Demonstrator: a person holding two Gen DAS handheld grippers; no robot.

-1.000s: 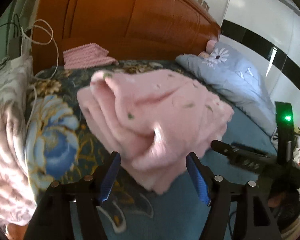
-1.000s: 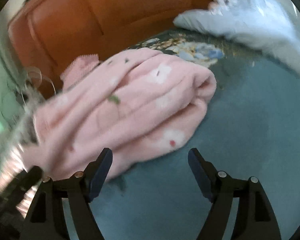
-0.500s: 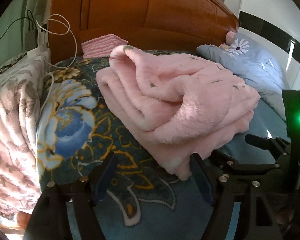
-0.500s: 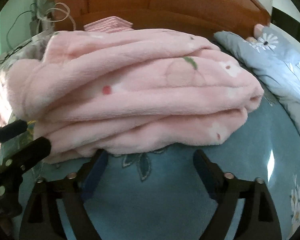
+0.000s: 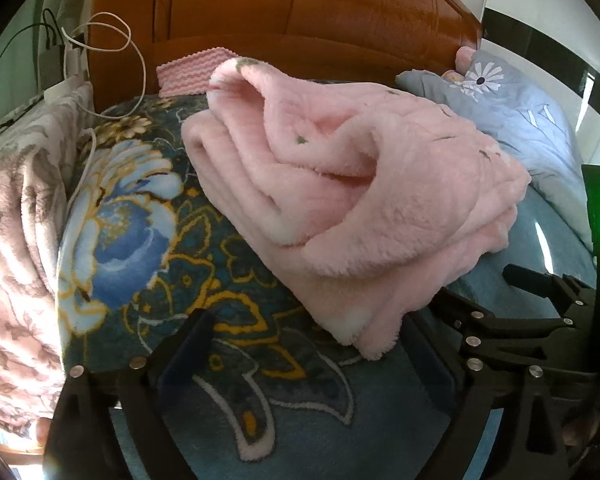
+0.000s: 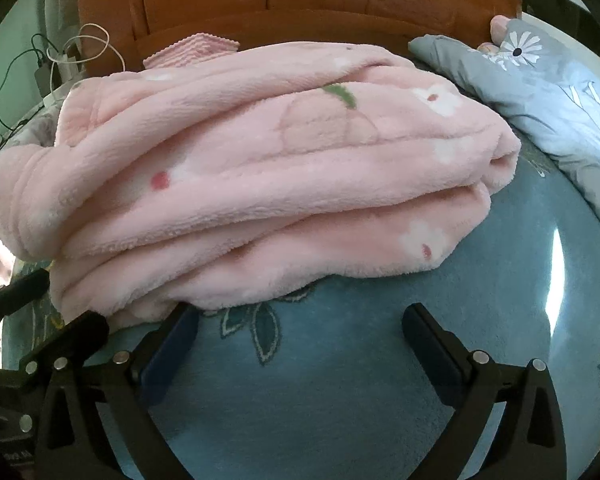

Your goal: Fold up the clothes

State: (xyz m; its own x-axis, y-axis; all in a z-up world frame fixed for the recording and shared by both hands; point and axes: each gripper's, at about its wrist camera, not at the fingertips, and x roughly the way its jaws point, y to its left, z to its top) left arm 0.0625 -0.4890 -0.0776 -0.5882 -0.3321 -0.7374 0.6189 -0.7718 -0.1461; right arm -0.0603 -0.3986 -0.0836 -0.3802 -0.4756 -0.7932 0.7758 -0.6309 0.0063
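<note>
Resting folded on the bed: pink garment.
Left claw and right claw opening wide, empty; the garment's near edge possibly touches the left claw.

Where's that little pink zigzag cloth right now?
The pink zigzag cloth lies at the back of the bed against the wooden headboard, just behind the folded pink fleece garment, upper left in both views.

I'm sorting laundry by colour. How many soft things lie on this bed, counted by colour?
Pink: 2, the folded fleece garment and the zigzag knit cloth
Grey-blue: 1, the daisy quilt
Mauve floral: 1, the blanket
Total: 4
</note>
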